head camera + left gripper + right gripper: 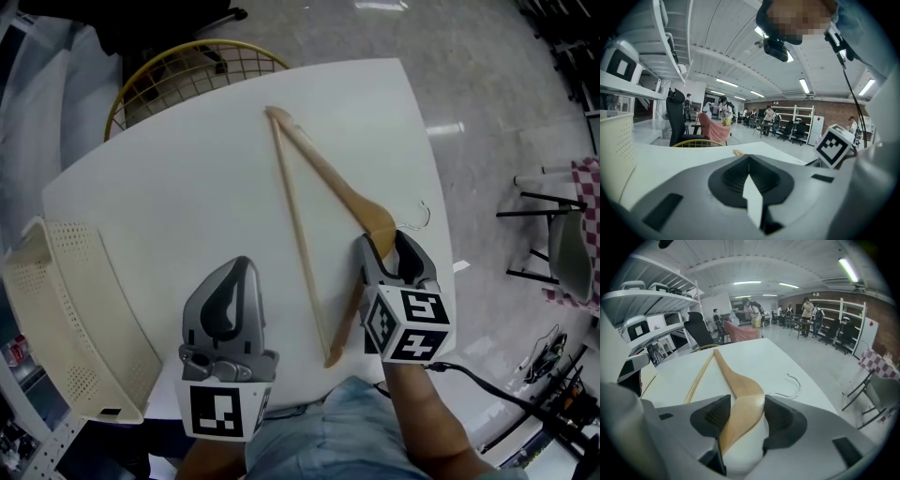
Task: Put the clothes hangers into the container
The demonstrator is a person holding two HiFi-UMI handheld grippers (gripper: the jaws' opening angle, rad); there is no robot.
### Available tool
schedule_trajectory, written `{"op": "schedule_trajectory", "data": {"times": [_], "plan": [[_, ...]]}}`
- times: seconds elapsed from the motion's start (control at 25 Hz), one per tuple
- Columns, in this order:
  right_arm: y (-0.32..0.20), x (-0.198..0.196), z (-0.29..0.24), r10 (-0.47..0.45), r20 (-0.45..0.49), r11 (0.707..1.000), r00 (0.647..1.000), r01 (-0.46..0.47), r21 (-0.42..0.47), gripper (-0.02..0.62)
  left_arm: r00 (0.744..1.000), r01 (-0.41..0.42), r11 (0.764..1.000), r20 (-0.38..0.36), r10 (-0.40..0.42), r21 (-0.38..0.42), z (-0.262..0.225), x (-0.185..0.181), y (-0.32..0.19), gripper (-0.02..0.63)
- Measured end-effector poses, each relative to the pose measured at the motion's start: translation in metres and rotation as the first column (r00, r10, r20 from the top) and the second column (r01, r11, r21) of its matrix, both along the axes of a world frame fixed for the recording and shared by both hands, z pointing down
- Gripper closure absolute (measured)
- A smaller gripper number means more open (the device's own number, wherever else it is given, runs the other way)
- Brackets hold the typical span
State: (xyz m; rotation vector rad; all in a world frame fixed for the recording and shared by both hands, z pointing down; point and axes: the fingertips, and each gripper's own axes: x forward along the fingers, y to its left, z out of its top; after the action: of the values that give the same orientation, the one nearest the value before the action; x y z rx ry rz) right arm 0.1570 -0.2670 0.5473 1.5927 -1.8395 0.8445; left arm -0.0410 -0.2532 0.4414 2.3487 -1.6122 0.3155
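Note:
A wooden clothes hanger [319, 169] with a metal hook [422, 217] lies flat on the white table [187, 187]. My right gripper [382, 242] sits at the hanger's wide middle, just beside the hook. In the right gripper view both jaws press against the edges of the hanger [736, 380], so the right gripper [746, 401] is shut on it. My left gripper [239, 267] hovers over the table's near edge, left of the hanger, shut with nothing in it. The cream perforated container [56, 309] stands at the table's left edge.
A yellow wire chair [187, 75] stands behind the table's far edge. To the right, on the floor, is a chair with a checked cloth [577, 234]. A cable [497, 389] trails from my right gripper. The container's wall [616, 140] shows at the left of the left gripper view.

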Motion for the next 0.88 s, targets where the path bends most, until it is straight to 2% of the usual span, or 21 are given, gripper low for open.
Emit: {"op": "schedule_trajectory", "data": {"times": [0.12,0.24,0.6,0.88], "plan": [[-0.003,0.006,-0.002,0.059,0.048,0.998,0.997,-0.059,0.003,0.385,1.000,0.009,1.000,0.007,-0.009,0.011,-0.005,-0.001,0.002,0.595],[-0.003,0.006,-0.003,0.080,0.071,0.997,0.994,-0.081,0.017,0.391,1.000,0.019,1.000,0.014,-0.019,0.025,-0.010,-0.005,0.006,0.594],[0.001,0.000,-0.016,0.034,0.084,0.995,0.996,-0.042,0.088,0.396,0.999,0.036,0.998,0.028,-0.037,0.057,-0.027,-0.006,0.018,0.594],[0.004,0.006,-0.039,0.035,0.108,0.988,0.994,-0.051,0.144,0.400,0.998,0.041,0.994,0.041,-0.046,0.099,-0.045,-0.002,0.030,0.594]]}}
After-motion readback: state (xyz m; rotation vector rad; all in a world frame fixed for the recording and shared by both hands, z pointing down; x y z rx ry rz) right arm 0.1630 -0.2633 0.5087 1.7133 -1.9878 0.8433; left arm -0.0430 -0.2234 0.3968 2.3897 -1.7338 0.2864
